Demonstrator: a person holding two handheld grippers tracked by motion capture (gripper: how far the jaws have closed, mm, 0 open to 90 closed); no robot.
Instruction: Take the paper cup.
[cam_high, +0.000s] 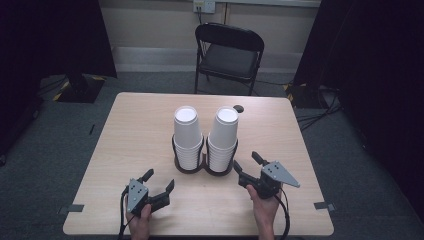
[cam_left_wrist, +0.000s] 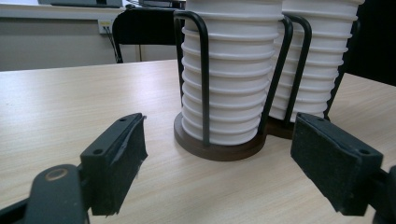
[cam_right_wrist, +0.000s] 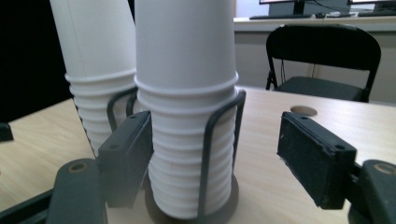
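Right gripper (cam_high: 245, 161): jaws released, spread wide, gripping nothing. It sits just right of the black wire two-ring cup holder with dark round bases (cam_high: 204, 167), aimed at it. In the right gripper view, the right-hand stack of white ribbed paper cups (cam_high: 223, 132) stands between the pads, with the far pad well clear. Left gripper (cam_high: 160, 178): jaws also released, empty, near the holder's front-left. Left-hand white cup stack (cam_high: 187, 132) stands upright in the holder's other ring. The holder is on the pale wooden table (cam_high: 130, 130).

Even overhead light on the table (cam_high: 150, 125); dark surroundings (nearest tool parts blurred).
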